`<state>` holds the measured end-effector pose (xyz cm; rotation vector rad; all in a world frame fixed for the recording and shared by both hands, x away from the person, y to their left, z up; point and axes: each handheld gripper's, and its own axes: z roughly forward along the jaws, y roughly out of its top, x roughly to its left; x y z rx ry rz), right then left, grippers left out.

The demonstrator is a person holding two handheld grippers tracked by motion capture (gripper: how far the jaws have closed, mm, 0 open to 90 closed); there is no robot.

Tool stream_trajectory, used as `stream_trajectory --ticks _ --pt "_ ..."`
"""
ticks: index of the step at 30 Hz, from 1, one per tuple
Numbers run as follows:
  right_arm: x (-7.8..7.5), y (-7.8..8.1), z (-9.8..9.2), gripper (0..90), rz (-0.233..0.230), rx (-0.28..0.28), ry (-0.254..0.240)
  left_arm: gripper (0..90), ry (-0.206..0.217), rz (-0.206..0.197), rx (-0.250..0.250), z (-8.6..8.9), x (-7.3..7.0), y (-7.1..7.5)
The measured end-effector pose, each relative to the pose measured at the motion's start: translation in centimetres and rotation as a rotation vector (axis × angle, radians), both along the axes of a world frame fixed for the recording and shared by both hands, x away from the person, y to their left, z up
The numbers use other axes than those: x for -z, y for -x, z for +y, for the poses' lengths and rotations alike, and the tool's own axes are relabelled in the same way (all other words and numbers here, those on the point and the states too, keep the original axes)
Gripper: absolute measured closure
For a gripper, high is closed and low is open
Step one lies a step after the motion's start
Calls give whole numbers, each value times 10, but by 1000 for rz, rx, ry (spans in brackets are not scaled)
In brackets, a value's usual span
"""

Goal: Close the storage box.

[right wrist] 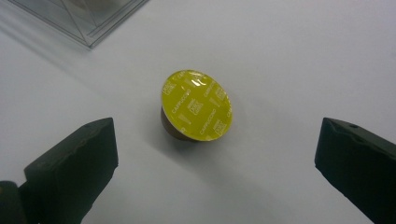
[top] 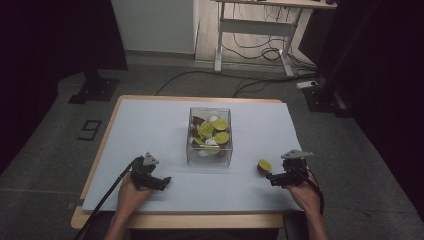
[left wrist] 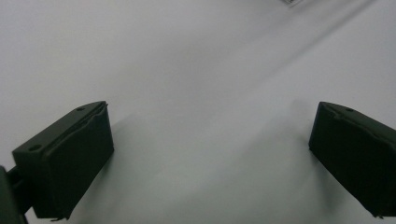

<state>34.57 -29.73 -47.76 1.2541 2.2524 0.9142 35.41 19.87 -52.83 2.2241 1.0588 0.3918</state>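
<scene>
Coffee capsule [right wrist: 196, 106] lies tipped on the white surface [top: 150, 130], its yellow lid facing up toward the right hand-held gripper [right wrist: 215, 154], just ahead of its wide-apart jaws.

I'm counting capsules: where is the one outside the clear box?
The loose yellow-lidded capsule lies on the table, right of the clear box, just ahead of the right tongs.

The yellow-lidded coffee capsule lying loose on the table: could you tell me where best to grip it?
Probably across the brown body just under the yellow foil lid, jaws closing from either side. The capsule lies tilted between the open right gripper jaws, its flat lid offering no hold.
</scene>
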Motion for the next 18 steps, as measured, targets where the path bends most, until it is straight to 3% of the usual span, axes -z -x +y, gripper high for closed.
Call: stream_trajectory --ticks 18 --pt "29 -3 -7 0 53 -23 -7 0 0 -1 0 0 0 0"
